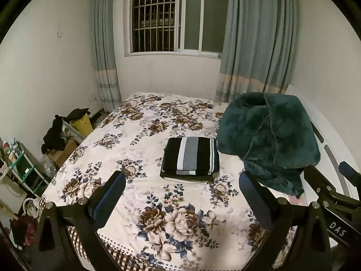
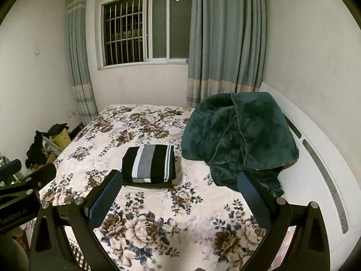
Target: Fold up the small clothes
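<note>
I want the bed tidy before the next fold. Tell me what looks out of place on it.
The striped folded garment lies neat and square on the floral bedspread. The dark green blanket beside it is the odd one: heaped in a rumpled mound at the bed's right edge, its lower end trailing down unfolded.

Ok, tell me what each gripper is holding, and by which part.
Nothing. The left gripper and right gripper are both open and empty above the bed; the folded striped garment lies untouched.
</note>
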Demonstrator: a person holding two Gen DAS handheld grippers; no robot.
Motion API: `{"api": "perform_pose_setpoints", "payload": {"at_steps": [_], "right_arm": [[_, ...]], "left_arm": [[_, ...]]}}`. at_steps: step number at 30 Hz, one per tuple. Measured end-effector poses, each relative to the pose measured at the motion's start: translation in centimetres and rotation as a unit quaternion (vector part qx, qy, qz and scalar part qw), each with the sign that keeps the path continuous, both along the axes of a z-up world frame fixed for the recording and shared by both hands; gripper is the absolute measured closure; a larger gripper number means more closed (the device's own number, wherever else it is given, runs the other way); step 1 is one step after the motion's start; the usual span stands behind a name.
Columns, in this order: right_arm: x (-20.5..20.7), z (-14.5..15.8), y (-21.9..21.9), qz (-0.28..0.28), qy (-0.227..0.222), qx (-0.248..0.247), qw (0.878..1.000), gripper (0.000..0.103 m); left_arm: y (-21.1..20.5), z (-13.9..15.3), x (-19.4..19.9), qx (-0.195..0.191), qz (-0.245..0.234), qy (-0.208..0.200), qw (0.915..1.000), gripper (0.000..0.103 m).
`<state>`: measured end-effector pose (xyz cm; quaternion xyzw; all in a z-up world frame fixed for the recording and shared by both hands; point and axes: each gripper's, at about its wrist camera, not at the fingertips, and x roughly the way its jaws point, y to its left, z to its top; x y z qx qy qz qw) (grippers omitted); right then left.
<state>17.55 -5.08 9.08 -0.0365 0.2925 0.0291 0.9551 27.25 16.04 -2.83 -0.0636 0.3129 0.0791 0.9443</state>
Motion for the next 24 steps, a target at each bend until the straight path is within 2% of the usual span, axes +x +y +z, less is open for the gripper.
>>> {"api": "perform_pose_setpoints", "payload": {"at_steps": [24], "right_arm": [[0.43,0.39,0.09,0.008,-0.001,0.0,1.0,0.0]], "left_arm": [[-0.08,0.18,-0.8,0.005,0.011,0.001,0.9999,0.0]]}}
